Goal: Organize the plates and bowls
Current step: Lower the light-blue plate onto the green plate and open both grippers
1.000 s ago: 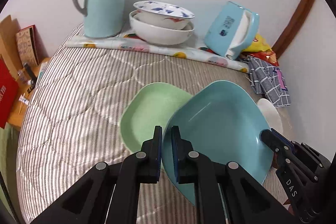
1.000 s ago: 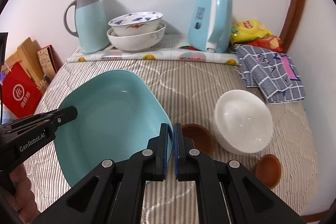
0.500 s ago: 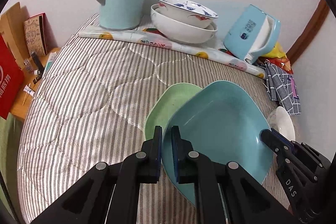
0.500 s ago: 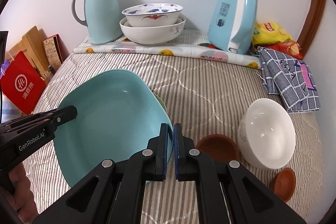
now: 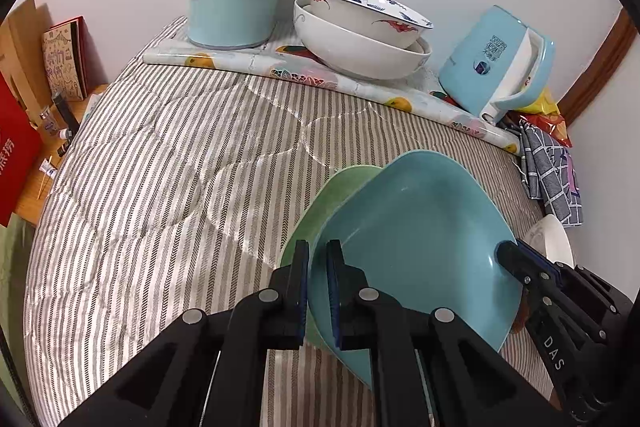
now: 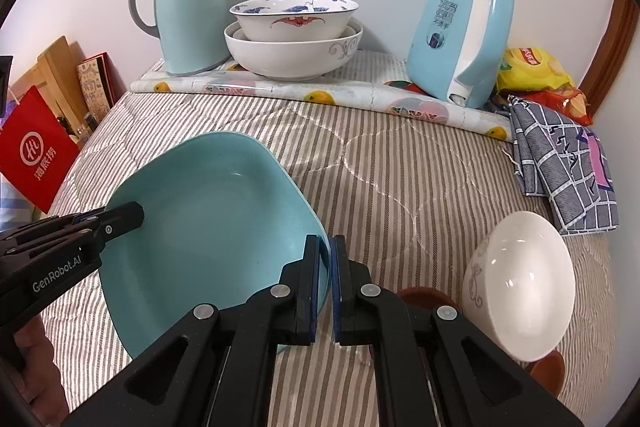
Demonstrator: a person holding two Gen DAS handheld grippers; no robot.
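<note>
While gripping opposite rims, the left gripper [image 5: 318,259] and right gripper [image 6: 327,253] are pinching the squarish teal plastic plate [image 6: 212,223] above the pale green plate [image 5: 340,195].

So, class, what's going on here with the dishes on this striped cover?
A person holds a blue plate by opposite rims, the left tool and the right tool both shut on it. It hangs tilted just over a green plate lying on the striped cover, apparently to be stacked there. A white bowl lies on its side nearby.
</note>
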